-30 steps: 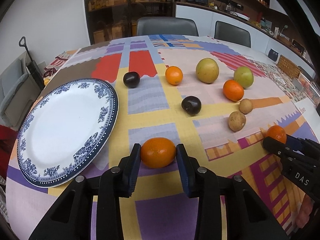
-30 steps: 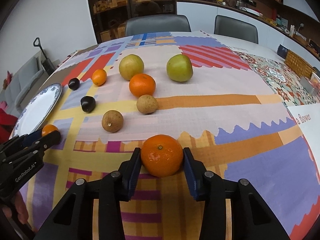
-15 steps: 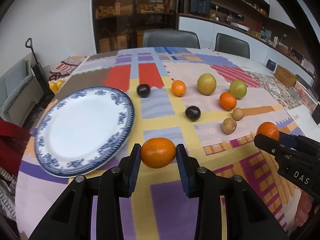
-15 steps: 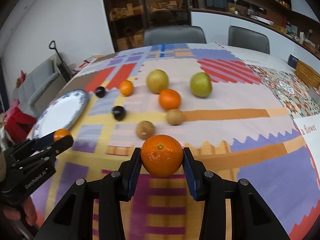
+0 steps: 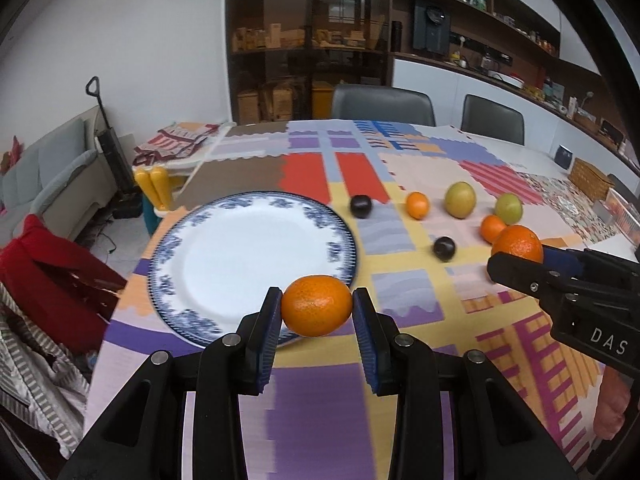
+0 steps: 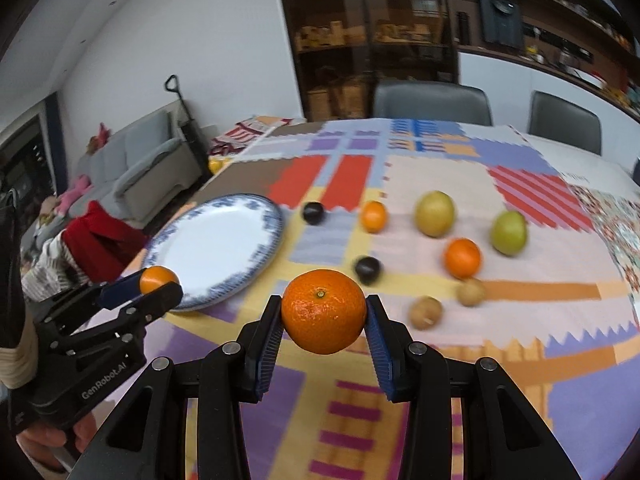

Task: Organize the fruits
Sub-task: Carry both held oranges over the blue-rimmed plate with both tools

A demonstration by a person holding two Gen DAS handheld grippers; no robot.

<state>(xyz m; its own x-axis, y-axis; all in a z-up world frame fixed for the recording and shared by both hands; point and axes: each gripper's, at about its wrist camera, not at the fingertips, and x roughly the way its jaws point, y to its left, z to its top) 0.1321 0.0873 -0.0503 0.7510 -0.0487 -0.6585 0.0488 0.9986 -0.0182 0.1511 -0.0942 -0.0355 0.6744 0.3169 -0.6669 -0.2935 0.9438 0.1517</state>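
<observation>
My left gripper [image 5: 317, 312] is shut on an orange [image 5: 317, 311], held in the air over the near rim of the blue-patterned white plate [image 5: 240, 256]. My right gripper [image 6: 324, 314] is shut on a larger orange [image 6: 323, 311] above the patchwork tablecloth, right of the plate [image 6: 216, 252]. In the left wrist view the right gripper [image 5: 520, 256] with its orange [image 5: 518, 243] shows at the right. In the right wrist view the left gripper [image 6: 154, 286] with its orange [image 6: 158, 279] hangs beside the plate's near edge.
Loose on the cloth lie two dark plums [image 6: 313, 213] [image 6: 367, 270], two small oranges [image 6: 374, 216] [image 6: 462, 258], two yellow-green pears [image 6: 435, 214] [image 6: 509, 233] and two brown round fruits [image 6: 426, 312] [image 6: 471, 291]. Grey chairs [image 6: 430, 102] stand beyond the table; red cloth [image 5: 48, 276] lies left.
Both grippers have risen off the table with their oranges and swung left toward the plate. The left orange now hangs over the plate's near rim.
</observation>
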